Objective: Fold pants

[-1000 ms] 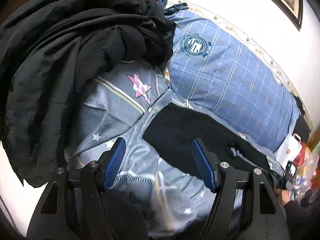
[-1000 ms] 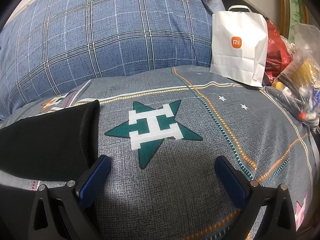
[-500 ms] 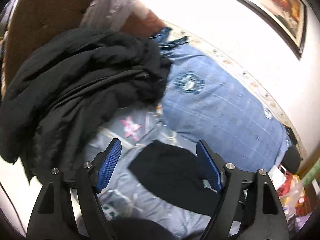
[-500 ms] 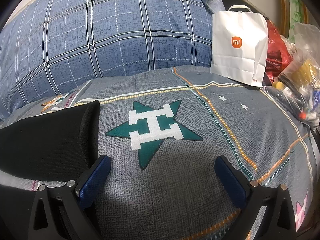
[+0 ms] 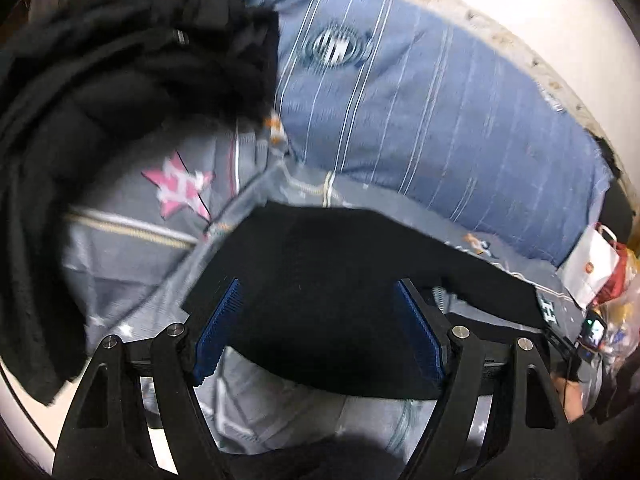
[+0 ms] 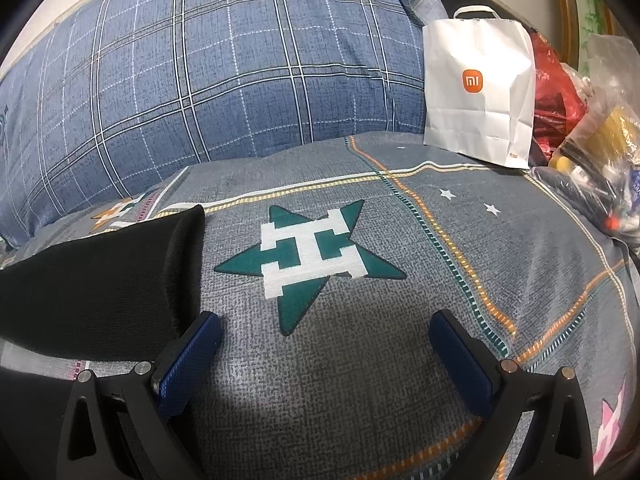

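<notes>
Lying across the bed, whose grey sheet is printed with stars and striped lines, the black pants are seen folded into a flat, long band with straight edges. A matte, finely knit cloth is shown, and one end is rounded where the layers turn over. Behind them, a blue checked pillow is propped, and a heap of dark clothing is piled to one side. A white paper bag is stood near the pillow. The left tongs, having just been opening, are held released over the pants with nothing pressed. The right tongs are spread wide over bare sheet, just beside the rounded end.
</notes>
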{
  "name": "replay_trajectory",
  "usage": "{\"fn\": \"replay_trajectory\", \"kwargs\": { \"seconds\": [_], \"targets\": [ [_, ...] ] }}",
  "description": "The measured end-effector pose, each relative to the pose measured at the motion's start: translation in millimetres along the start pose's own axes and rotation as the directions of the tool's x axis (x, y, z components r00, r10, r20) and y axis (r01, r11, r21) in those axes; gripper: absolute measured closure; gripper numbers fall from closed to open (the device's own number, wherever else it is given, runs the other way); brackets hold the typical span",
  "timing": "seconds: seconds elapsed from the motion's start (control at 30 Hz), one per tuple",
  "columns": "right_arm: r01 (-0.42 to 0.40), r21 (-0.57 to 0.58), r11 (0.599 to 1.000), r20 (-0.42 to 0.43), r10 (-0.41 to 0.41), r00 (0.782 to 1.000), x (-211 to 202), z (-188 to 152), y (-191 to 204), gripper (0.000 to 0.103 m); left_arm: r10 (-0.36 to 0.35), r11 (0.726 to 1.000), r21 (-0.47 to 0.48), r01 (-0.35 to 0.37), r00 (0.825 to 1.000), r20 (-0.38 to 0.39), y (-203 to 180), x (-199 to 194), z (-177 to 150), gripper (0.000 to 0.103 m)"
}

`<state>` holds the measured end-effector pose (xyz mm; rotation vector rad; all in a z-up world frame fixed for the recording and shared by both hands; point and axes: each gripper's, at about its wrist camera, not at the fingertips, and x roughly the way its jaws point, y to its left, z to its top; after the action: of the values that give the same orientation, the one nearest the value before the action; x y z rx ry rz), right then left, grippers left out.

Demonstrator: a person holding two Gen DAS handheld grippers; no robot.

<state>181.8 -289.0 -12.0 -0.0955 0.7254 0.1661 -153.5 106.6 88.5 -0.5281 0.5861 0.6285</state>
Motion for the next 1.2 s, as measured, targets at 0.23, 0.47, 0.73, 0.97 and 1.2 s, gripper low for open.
{"fn": "replay_trajectory", "kwargs": {
  "seconds": [0.23, 0.47, 0.73, 0.97, 1.2],
  "targets": [
    [0.01, -0.008, 1.0, -0.005, -0.01, 1.0, 1, 1, 2, 0.0, 0.036, 0.999, 0.037, -0.035, 0.999, -0.019, -12, 29, 4, 0.025],
    [-0.008, 0.004, 1.0, -0.004, 0.008, 1.0, 0, 2, -1, 0.0, -0.036, 0.997, -0.069, 0.032, 0.998, -0.053, 29, 35, 28, 0.025],
    [0.112, 0.05, 0.992, -0.047, -0.11, 0.993, -13, 0, -14, 0.001, -0.11, 0.967, -0.226, 0.116, 0.993, 0.036, 80, 29, -2, 0.025],
    [0.174, 0.002, 0.985, -0.168, -0.172, 0.971, -46, 0, -12, 0.005, -0.103, 0.935, -0.323, 0.145, 0.985, 0.142, 96, 18, -6, 0.025],
    [-0.134, 0.263, 0.955, -0.082, 0.16, 0.984, -115, 47, 0, 0.005, -0.123, 0.906, -0.392, 0.158, 0.986, 0.112, 113, 29, -7, 0.025]
  ]
}}
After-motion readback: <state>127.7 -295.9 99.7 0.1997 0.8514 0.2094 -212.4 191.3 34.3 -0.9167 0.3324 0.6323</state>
